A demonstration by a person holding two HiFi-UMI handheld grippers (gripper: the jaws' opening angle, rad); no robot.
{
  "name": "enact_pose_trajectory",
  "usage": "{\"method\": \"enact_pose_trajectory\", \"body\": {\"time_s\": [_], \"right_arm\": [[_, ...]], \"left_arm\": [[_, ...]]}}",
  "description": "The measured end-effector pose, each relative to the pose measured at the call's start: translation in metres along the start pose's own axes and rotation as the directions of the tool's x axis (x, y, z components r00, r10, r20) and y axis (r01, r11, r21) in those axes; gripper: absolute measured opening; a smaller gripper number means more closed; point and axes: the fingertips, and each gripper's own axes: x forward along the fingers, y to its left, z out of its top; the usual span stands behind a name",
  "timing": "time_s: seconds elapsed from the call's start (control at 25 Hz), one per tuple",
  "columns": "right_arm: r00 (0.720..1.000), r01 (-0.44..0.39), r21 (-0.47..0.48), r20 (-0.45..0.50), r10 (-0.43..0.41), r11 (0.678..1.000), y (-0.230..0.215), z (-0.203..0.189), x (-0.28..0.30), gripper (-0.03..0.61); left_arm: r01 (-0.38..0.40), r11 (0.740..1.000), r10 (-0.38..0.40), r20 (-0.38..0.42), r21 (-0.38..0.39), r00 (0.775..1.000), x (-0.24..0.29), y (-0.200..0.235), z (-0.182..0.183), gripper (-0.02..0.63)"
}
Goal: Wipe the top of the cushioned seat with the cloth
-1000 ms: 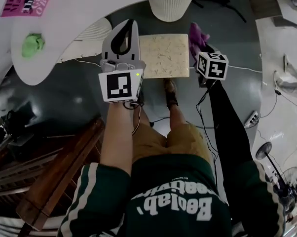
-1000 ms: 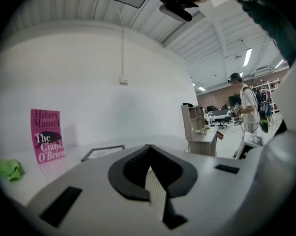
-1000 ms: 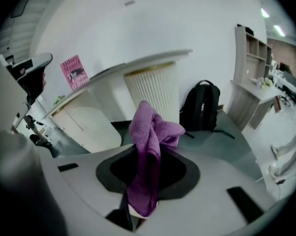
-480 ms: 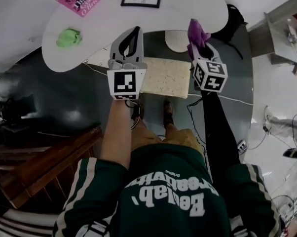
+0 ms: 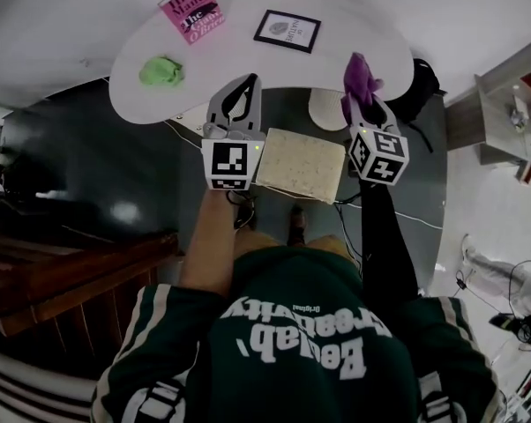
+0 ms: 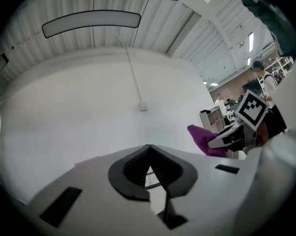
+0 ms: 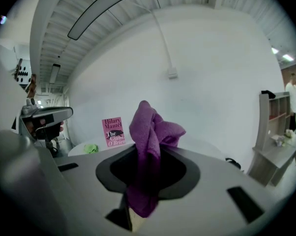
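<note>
The cushioned seat [image 5: 302, 163] is a beige square pad low on the dark floor, in front of my feet. My left gripper [image 5: 247, 81] is held above the seat's left edge, shut with nothing between its jaws [image 6: 149, 147]. My right gripper [image 5: 361, 95] hovers past the seat's right edge, shut on the purple cloth [image 5: 358, 75]. The cloth [image 7: 150, 132] sticks up out of the jaws in a bunch and hangs down between them. Both gripper views look level at a white wall, not at the seat.
A curved white table [image 5: 248, 55] stands beyond the seat. On it are a pink book [image 5: 193, 18], a framed card [image 5: 287, 31] and a green lump [image 5: 161, 70]. A white ribbed stool [image 5: 323, 110] sits under the table's edge. Brown wooden furniture [image 5: 63, 271] is at left, cables on the floor.
Both grippers have risen away from the seat toward the table, and the head view has tilted so that more of the table shows. The cloth stays in the right gripper.
</note>
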Motion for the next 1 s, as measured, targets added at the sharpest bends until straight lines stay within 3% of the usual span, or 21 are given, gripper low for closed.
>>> {"method": "enact_pose_trajectory", "body": {"time_s": [0.16,0.52,1.0], "right_arm": [[0.999,-0.027,-0.027,0.04,0.028,0.999,0.009,0.028,-0.001,0.112],[0.973,-0.079,-0.128,0.204,0.104,0.989,0.024,0.081,-0.022,0.112],[0.971,-0.055,-0.158,0.221,0.09,0.986,0.017,0.089,-0.026,0.112]], "left_arm": [[-0.038,0.999,0.038,0.014,-0.036,0.999,-0.002,0.018,0.016,0.015],[-0.043,0.999,0.044,0.038,-0.022,0.998,0.003,0.023,0.042,0.015],[-0.018,1.0,0.017,0.053,0.009,0.998,0.017,0.01,0.047,0.015]]}}
